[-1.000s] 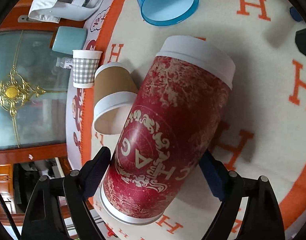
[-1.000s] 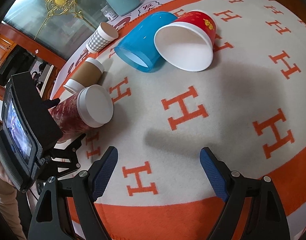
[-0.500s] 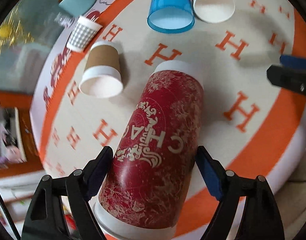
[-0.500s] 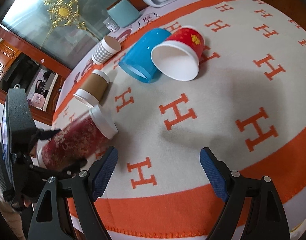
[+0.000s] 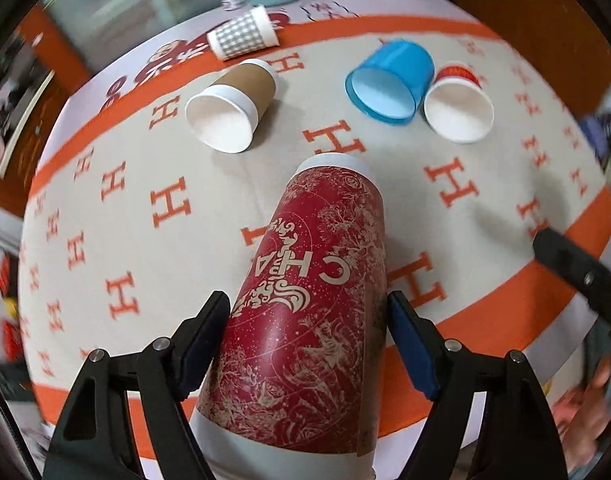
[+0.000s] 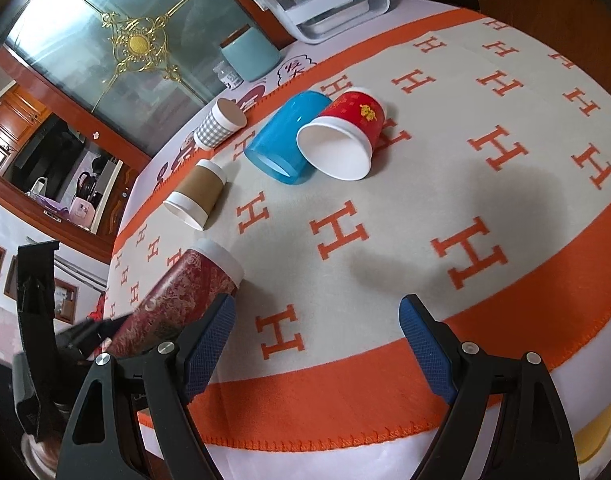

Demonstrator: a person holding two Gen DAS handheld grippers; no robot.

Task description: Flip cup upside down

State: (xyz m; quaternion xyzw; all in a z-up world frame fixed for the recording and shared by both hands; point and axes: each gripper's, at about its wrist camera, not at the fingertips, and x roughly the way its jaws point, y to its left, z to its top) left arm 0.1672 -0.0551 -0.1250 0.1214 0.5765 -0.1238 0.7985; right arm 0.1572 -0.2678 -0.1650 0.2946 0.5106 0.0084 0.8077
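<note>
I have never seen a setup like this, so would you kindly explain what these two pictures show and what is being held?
There is no robot here: a person holds a two-fingered gripper in each hand, each with a camera looking along its jaws. The left gripper is shut on a tall dark red cup, tilted with its white end toward the orange H-patterned cloth. The right gripper is open and holds nothing. Lying on their sides are a brown cup, a blue cup and a red cup; a checked cup stands behind.

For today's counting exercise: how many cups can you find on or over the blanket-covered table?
5: the tall red patterned cup in the left gripper; brown sleeved cup, blue plastic cup and red paper cup on their sides; checked cup upright at the far edge. None seem hidden.
</note>
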